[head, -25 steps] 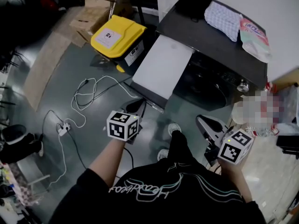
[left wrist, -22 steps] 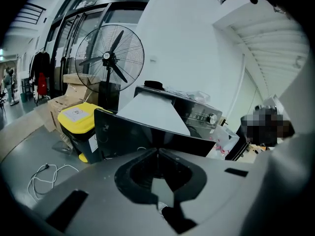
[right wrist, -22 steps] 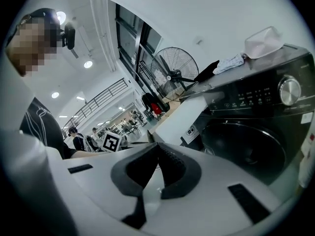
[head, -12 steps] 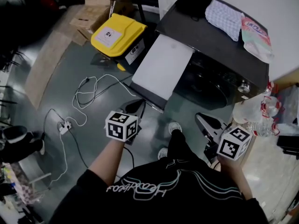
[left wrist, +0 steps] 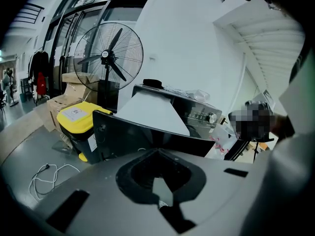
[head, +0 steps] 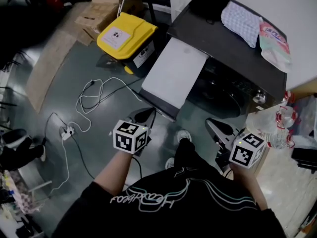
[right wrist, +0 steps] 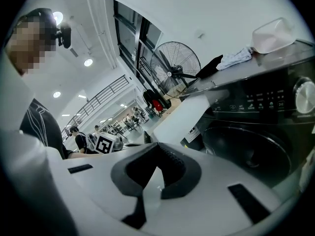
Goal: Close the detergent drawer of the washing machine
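Left gripper [head: 142, 116]: jaws closed together, nothing between them, held above the grey floor [head: 69, 83].
Right gripper [head: 214, 127]: jaws closed too, empty.
Black front-loading washing machine [head: 233, 53]: ahead of both grippers, well apart.
Detergent drawer: cannot be made out on the dark front panel.

The left claw [left wrist: 158, 154] fills the lower part of the frame, its jaws drawn together with nothing between them. Past it stands the dark washing machine [left wrist: 199, 113], with a white panel [left wrist: 150, 112] sloping out from its front and a round knob [left wrist: 212, 117] on its control strip. To the left are a yellow-lidded bin [left wrist: 78, 116], a standing fan [left wrist: 108, 58] and a white cable [left wrist: 47, 175] looped on the floor [left wrist: 24, 146].
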### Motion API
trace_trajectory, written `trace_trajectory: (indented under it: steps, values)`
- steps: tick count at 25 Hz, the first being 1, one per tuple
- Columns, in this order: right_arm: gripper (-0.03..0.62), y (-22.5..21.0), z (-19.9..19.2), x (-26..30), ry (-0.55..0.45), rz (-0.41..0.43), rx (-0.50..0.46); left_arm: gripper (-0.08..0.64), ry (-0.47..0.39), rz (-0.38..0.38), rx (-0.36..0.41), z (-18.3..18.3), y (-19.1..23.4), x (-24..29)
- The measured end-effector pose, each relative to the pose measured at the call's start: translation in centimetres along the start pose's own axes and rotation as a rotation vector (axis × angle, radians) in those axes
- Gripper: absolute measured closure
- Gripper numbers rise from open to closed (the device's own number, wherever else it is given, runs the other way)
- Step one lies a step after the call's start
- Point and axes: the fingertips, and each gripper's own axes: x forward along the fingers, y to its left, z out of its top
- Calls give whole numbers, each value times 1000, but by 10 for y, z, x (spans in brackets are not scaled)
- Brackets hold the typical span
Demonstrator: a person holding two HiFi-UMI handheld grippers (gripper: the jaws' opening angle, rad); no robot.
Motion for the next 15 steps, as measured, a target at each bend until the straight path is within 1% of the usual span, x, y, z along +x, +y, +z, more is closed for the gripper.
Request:
trace_trajectory:
  steps: [6, 9, 15]
  values:
    - [565, -6, 7, 5, 15, 8, -4, 538, -23, 2, -17, 13, -3, 7]
    - [565, -10, 12, 7, 20, 14, -4, 538, -15, 1, -15, 18, -3, 14]
    - [565, -17, 20, 11, 29, 24, -9, 538, -13, 22, -35, 22, 3, 20]
